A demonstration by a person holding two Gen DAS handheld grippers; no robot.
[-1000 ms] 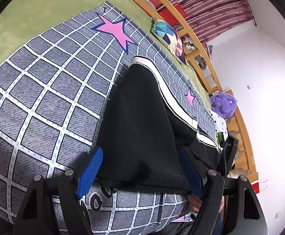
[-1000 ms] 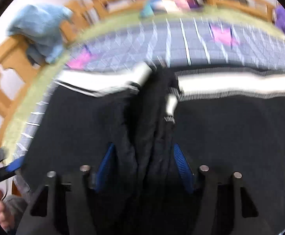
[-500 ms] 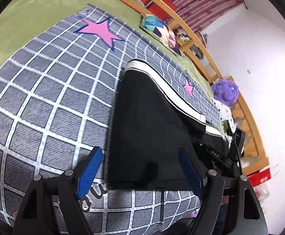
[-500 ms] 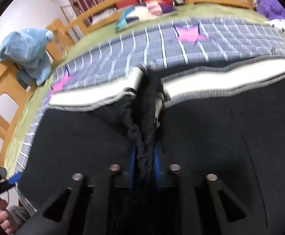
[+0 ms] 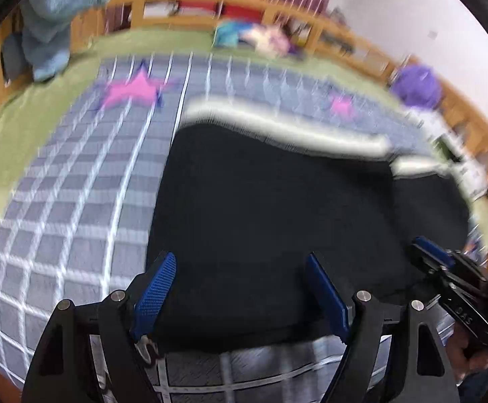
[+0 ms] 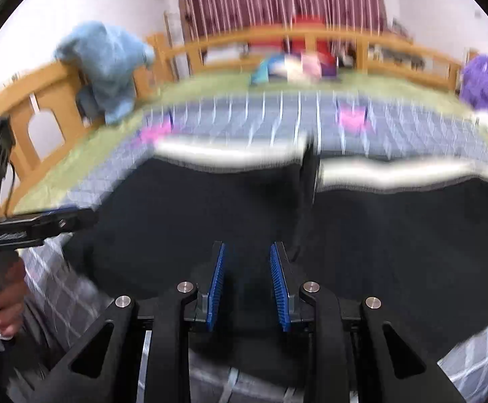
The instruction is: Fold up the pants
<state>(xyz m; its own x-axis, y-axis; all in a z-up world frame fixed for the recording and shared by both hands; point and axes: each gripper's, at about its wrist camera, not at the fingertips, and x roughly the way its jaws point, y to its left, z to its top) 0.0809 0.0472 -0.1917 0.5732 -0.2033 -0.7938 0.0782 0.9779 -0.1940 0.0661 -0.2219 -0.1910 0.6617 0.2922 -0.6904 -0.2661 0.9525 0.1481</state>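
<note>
Bedspread: pants under open left claw (blurred).

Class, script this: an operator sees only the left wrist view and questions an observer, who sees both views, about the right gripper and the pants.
Operator: Is the right gripper holding cloth?
Observer: No. Its fingers stand apart over the black pants, pinching nothing.
Operator: What lies ahead of it?
Observer: A dark raised fold runs from near the fingers up to a break in the white band.
</note>
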